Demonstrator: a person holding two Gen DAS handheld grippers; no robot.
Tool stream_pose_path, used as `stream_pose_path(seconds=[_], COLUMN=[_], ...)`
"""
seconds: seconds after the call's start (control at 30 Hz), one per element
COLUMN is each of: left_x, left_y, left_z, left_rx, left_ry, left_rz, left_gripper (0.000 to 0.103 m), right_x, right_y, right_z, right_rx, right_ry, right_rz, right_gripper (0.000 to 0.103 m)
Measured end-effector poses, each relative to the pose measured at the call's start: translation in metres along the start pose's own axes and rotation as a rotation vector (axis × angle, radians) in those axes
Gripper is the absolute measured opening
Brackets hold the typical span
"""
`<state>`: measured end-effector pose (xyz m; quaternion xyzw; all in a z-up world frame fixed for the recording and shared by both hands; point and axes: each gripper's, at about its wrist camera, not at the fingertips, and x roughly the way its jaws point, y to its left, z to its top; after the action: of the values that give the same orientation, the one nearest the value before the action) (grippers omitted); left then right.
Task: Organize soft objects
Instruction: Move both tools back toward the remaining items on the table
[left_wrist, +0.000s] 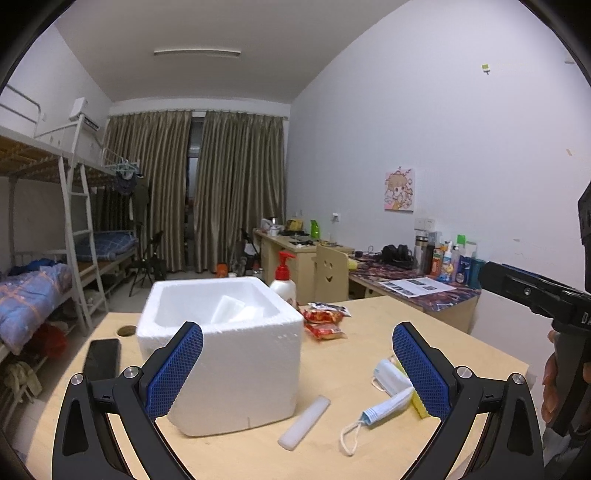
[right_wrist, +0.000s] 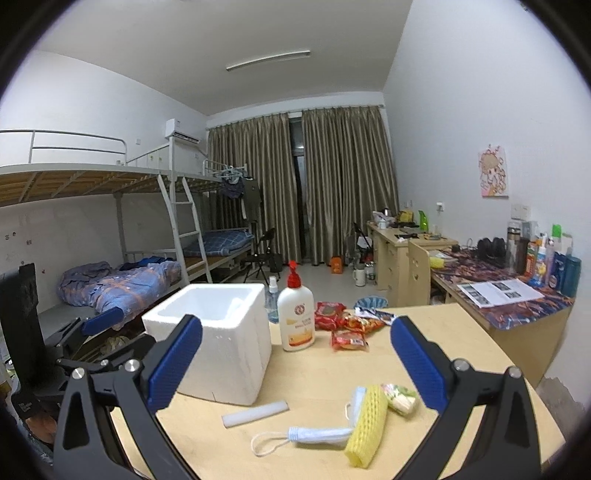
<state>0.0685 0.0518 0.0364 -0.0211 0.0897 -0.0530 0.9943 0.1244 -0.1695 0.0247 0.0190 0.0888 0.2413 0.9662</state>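
Observation:
A white foam box (left_wrist: 236, 343) (right_wrist: 221, 332) stands open on the wooden table (left_wrist: 388, 325) (right_wrist: 443, 332), with white foam pieces inside. In front of it lie a white foam stick (left_wrist: 304, 421) (right_wrist: 255, 408), a folded face mask (left_wrist: 384, 404) (right_wrist: 314, 435), a yellow foam net sleeve (right_wrist: 367, 424) (left_wrist: 419, 404) and a small wrapped packet (right_wrist: 400, 398). My left gripper (left_wrist: 297, 363) is open and empty above the box's near corner. My right gripper (right_wrist: 295, 360) is open and empty above the soft items. The right gripper's body shows at the right edge of the left wrist view (left_wrist: 546, 295).
A lotion pump bottle (right_wrist: 295, 317) (left_wrist: 283, 282) and red snack packets (right_wrist: 343, 325) (left_wrist: 325, 321) sit behind the box. A black phone (left_wrist: 101, 356) lies left of it near a table hole (left_wrist: 126, 329). Bunk beds stand left, cluttered desks (right_wrist: 509, 291) right.

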Motion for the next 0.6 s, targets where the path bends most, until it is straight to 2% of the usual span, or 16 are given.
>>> stream_pose_path(seconds=[0.27,0.6], left_x=[0.005,0.021], left_y=[-0.004,-0.004], left_z=[-0.02,-0.038], left_rx=[0.009,0.025], left_ry=[0.009,0.066], left_rz=[-0.029,-0.099], left_gripper=[0.103,0.103], right_x=[-0.002,0.002], right_y=[-0.008,-0.011], right_z=[-0.023,-0.043], right_rx=[0.013,0.067], right_ry=[0.04,0.096], right_rz=[-0.046,-0.116], right_gripper=[0.103,0.103])
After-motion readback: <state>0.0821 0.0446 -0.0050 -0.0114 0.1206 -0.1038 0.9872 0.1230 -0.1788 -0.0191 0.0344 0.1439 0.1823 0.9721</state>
